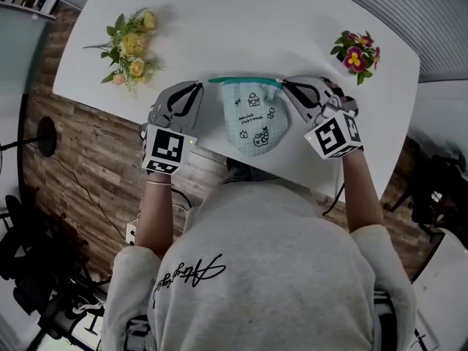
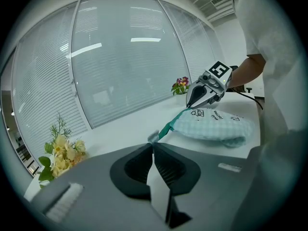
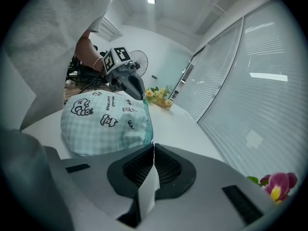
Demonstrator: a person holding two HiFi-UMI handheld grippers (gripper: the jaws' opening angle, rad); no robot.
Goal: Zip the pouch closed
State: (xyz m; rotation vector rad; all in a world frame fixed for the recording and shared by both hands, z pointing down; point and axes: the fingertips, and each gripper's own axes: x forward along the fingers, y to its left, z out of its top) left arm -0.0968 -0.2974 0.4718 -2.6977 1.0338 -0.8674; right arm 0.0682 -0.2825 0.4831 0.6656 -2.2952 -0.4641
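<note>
Left gripper (image 2: 153, 145): jaws closed, pinching the small grey zipper tab (image 2: 153, 136) at one end of the teal zipper (image 2: 169, 124). Right gripper (image 3: 153, 146): jaws closed on the opposite top corner of the checked pouch (image 3: 103, 121). Pouch lies on the white table (image 1: 219, 35), between both grippers.

Pouch (image 1: 254, 119) print illegible; sweatshirt script (image 1: 186, 275) (cursive) unreadable.
</note>
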